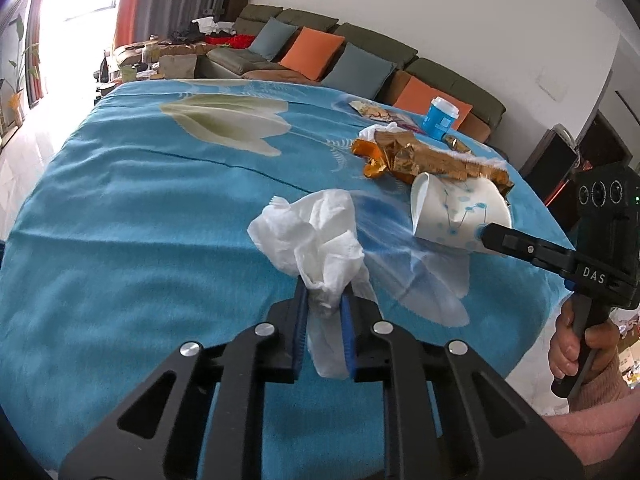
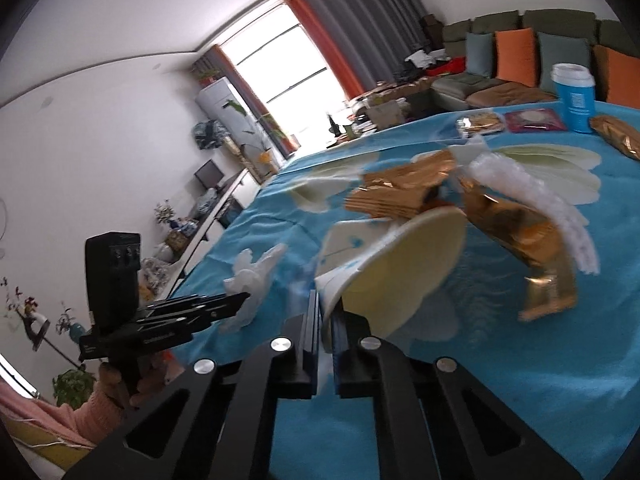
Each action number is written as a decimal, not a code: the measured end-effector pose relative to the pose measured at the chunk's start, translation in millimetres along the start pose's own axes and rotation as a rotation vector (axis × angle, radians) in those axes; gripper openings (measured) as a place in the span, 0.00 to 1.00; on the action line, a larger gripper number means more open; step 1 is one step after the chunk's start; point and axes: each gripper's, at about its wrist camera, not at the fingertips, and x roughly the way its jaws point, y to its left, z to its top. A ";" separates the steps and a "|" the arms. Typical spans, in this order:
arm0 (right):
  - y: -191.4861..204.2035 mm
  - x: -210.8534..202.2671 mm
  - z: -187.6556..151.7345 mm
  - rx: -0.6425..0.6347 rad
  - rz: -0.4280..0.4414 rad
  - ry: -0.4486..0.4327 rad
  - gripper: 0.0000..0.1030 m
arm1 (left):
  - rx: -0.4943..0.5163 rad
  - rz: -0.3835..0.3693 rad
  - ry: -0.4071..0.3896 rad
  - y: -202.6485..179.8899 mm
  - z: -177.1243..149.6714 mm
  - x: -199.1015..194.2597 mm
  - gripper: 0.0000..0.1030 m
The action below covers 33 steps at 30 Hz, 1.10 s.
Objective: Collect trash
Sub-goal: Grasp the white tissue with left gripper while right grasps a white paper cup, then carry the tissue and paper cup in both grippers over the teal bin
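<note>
1. Nearest us, our left gripper point(image 1: 325, 300) has its jaws clenched on a crumpled white tissue point(image 1: 316, 236); most of the wad bulges out past the blue pads, and a tail hangs below them.
2. Just beyond, over the blue flowered tabletop point(image 1: 140, 208), our right gripper point(image 2: 327, 312) pinches the wall of a tipped white paper cup point(image 2: 396, 264) at its rim, one pad inside and one outside, jaws shut on it. The cup's mouth faces the right wrist camera.
3. We judge the step in hand is lifting both pieces clear. To do it well we keep both grips firm and rise slowly, since the thin cup wall may buckle and the loose tissue may slip.
4. Beside the cup lie crumpled gold wrappers point(image 1: 420, 158) with white plastic scraps; one wrapper seems to touch the cup, so we draw the cup away gently so it does not drag them.
5. Farther off stand a blue lidded cup point(image 1: 440, 118) and flat snack packets point(image 2: 482, 122), for later.
6. No bin shows in either view, so we cannot tell where the trash goes.
</note>
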 end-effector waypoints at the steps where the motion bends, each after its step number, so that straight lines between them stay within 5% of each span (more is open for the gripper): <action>1: 5.7 0.1 -0.4 -0.012 0.011 0.004 0.04 | -0.003 0.001 -0.003 1.4 -1.5 -2.4 0.15; 15: 57.9 16.0 -1.2 -0.125 0.127 0.054 0.04 | -0.053 0.050 -0.081 25.2 -19.2 -51.5 0.15; 33: 134.0 90.8 21.4 -0.297 0.291 0.149 0.04 | -0.158 0.197 -0.163 76.6 -37.1 -111.3 0.15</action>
